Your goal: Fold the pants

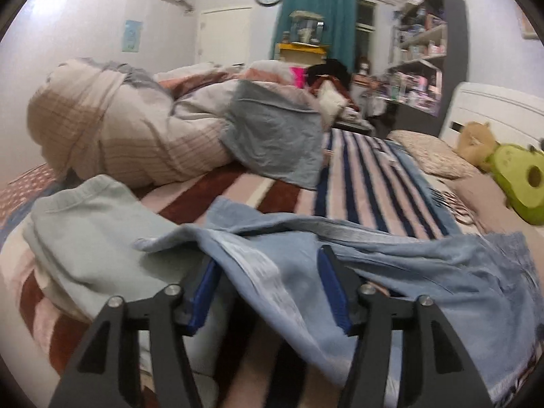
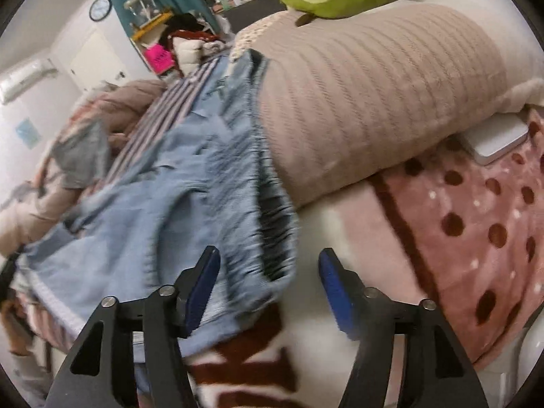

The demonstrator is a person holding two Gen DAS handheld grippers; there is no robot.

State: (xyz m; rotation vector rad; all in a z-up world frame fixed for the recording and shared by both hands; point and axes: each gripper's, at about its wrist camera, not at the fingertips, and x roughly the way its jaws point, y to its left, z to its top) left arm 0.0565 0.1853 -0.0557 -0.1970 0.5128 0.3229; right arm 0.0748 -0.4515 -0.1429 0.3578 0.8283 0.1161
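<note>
The light blue pants lie spread across the bed, directly under and ahead of both claws. The left claw stands spread, its blue pads apart, with a fold of the pants' fabric running between the two fingers and over the right-hand one; whether the pads touch the cloth cannot be told, but they do not squeeze it. To the left of this claw, just beside the pants, lies a pale green garment, and ahead of it the striped blanket runs toward a bundled quilt with a grey cloth draped over it. Far off to the right of the left claw sits a green avocado plush toy. The right claw is also spread wide, nothing pinched; the gathered waistband of the pants lies just ahead of it, with the left finger over the denim and the right finger over the pale blanket. Ahead and to the right of the right claw a beige ribbed pillow touches the waistband edge, and farther right lies a pink dotted blanket. Both views are somewhat blurred.
</note>
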